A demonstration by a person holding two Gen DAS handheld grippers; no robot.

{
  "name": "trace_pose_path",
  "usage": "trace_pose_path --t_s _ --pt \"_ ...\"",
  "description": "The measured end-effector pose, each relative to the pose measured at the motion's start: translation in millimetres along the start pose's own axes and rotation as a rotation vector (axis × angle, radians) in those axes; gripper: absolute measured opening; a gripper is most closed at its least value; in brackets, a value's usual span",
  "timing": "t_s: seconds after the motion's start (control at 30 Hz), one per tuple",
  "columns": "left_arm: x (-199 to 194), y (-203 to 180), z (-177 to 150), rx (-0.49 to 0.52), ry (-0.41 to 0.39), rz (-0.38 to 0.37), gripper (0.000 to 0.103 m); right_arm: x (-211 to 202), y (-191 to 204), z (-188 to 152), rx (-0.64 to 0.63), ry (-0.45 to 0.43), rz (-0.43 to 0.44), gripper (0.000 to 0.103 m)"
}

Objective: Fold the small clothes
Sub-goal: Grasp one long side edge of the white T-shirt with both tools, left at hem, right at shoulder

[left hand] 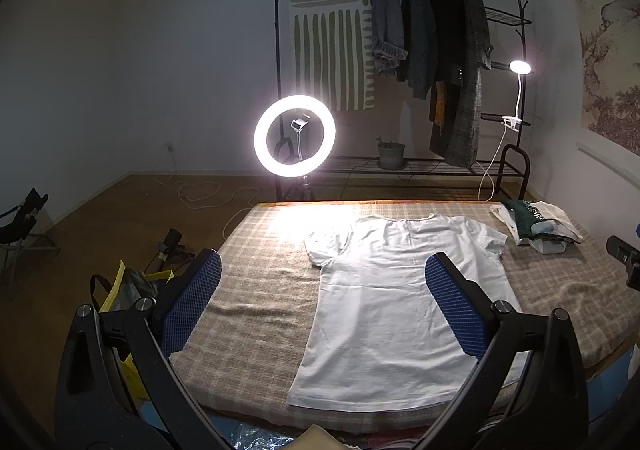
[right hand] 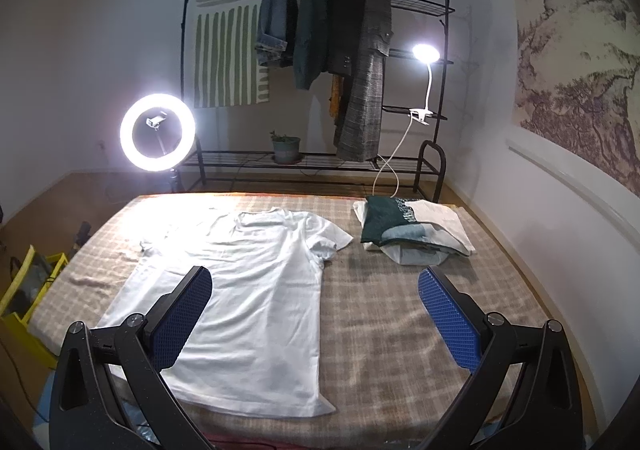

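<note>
Here the white T-shirt (right hand: 240, 290) is laid flat on the bed (right hand: 400, 322), unfolded. Both the left tool (left hand: 323, 302) and right tool (right hand: 315, 316) are held spread, empty. A sleeve edge should be pinched next.

Left gripper (left hand: 323, 270) jaws spread wide, blue pads (left hand: 192, 300) facing inward, nothing between them. Right gripper (right hand: 315, 284) likewise spread wide, blue pads (right hand: 450, 320) bare, gap between jaws unoccupied.
</note>
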State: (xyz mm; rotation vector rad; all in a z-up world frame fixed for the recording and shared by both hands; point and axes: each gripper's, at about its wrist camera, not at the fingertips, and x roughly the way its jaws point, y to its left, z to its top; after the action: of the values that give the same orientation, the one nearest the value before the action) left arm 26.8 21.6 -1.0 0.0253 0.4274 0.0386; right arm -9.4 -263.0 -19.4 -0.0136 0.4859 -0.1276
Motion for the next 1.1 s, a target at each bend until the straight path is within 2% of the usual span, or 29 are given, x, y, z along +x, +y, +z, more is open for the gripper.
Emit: trace_pose_path --t_s 0.27,0.47,0.57,0.63,0.73,0.87,1.0,1.1 --pt "23 13 -12 -0.015 0.020 0.034 0.103 27 20 20 -0.028 -0.024 0.053 0.103" --pt "50 49 -34 -0.089 0.052 -0.015 0.102 53 38 38 -0.031 -0.086 0.188 0.103" --pt "68 67 -51 -0.107 0.099 -0.002 0.096 74 61 51 -0.072 -0.053 0.238 0.103" --pt "81 79 -66 -0.123 0.142 -0.003 0.087 87 76 56 -0.100 -0.029 0.267 0.103" --pt "104 93 -92 -0.150 0.235 -0.045 0.079 114 103 62 -0.145 0.013 0.300 0.103" --pt "132 101 -128 -0.170 0.337 -0.097 0.065 159 143 69 -0.161 0.094 0.396 0.103" --pt "155 102 -162 -0.211 0.441 -0.180 0.053 198 181 73 -0.182 0.153 0.460 0.102" --pt "163 97 -181 -0.212 0.487 -0.221 0.050 231 209 74 -0.171 0.225 0.515 0.092"
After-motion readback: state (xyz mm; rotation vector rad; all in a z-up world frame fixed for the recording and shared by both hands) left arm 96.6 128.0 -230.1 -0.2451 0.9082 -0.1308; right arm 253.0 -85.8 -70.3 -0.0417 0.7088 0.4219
